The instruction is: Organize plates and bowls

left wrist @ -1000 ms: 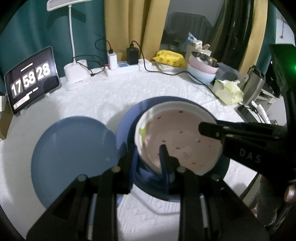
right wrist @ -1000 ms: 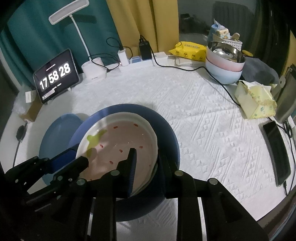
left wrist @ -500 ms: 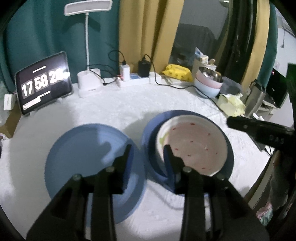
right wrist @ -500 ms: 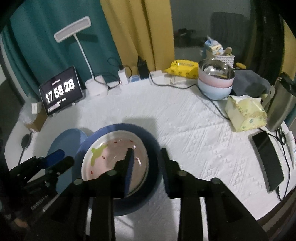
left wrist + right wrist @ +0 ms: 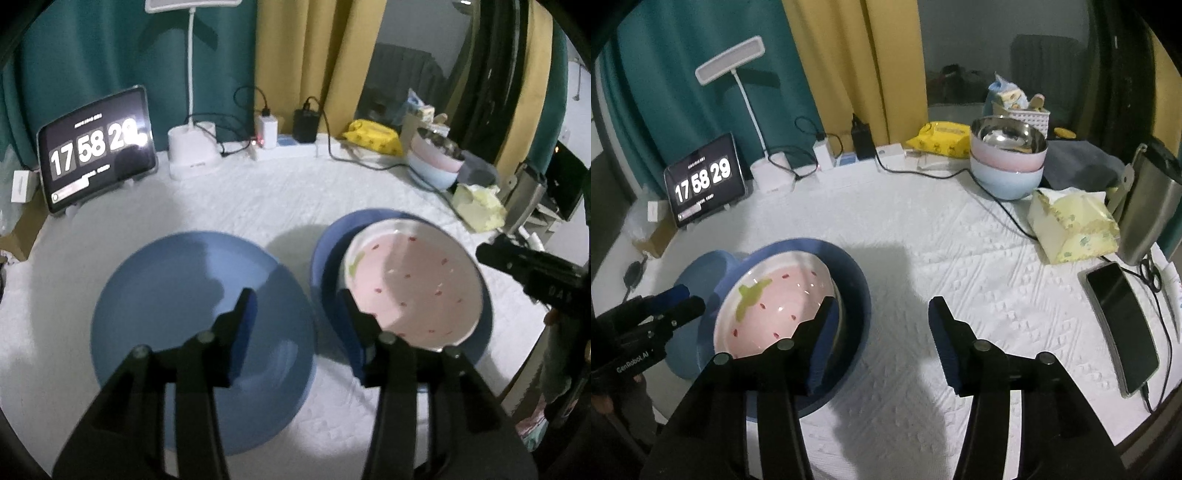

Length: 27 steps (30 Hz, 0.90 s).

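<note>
— Plates and bowls: where do they stand right now?

— My pink bowl [image 5: 413, 288] with the red specks sits inside the deep blue bowl [image 5: 328, 258], a little off-centre toward its far side. Just left of that blue bowl lies the flat blue plate [image 5: 184, 314], on its own on the white worktop [image 5: 960, 258]. Far behind the blue bowl, by the cables, another stack of bowls [image 5: 1008, 162] waits, a steel one on top.

— And your fingers?

— Both pairs are spread and pinch nothing. My left fingers [image 5: 295, 317] hang above the gap between the plate and the blue bowl; my right fingers [image 5: 882, 325] hang over the blue bowl's right rim and the bare cloth beside it.

— So which step is this?

— I judge the nesting of pink into blue as done, and one piece as not yet gathered: the plate. The next move likely calls for a low, thin pinch on its rim, since it lies flat, then a level carry under or beside the nested pair.

— Do the two views differ?

— The left view shows the whole plate; the right view hides most of it behind the blue bowl, yet shows the phone [image 5: 1123, 325] and tissue pack [image 5: 1071, 225] to the right.
</note>
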Available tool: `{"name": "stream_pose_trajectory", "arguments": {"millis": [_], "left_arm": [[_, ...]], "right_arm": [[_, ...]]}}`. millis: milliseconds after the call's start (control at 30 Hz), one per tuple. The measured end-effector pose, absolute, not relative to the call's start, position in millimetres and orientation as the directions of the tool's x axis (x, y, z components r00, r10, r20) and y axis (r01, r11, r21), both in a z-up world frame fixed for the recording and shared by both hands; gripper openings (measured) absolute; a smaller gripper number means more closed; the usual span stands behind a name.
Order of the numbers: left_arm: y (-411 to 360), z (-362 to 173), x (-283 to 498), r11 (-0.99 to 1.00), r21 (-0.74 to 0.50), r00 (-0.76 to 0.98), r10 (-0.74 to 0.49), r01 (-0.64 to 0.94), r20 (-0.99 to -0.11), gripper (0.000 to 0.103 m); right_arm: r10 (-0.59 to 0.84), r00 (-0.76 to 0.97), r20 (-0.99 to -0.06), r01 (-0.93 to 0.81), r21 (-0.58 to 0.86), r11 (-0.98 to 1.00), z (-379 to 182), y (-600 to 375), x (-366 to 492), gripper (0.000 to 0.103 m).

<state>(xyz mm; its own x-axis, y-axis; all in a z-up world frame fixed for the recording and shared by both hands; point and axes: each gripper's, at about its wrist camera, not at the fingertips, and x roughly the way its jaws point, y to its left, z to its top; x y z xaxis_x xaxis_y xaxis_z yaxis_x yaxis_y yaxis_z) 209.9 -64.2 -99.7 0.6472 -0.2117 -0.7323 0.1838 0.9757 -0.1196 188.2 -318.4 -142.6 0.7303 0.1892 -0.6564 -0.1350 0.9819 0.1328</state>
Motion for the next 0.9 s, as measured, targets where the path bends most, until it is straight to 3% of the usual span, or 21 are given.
{"name": "stream_pose_trajectory", "arguments": {"millis": [433,667,900], "left_arm": [[-74.0,-111.9,212.3,0.971,-0.103,0.615,-0.216,0.214,-0.759,0.046],[-82.9,-115.7,217.9,0.983,-0.028,0.639,-0.14,0.183,-0.756,0.046],[-80.7,-117.5,214.8,0.986,-0.054,0.659,-0.146,0.159,-0.738,0.045]], "right_arm": [[0.195,0.637,-0.745,-0.142,0.135,0.981,-175.9,-314.9,207.8,0.053],[0.207,0.642,-0.738,-0.135,0.157,0.978,-179.8,-316.9,207.6,0.054],[0.146,0.685,-0.714,-0.047,0.157,0.987,-181.5,-316.4,203.3,0.057]]}}
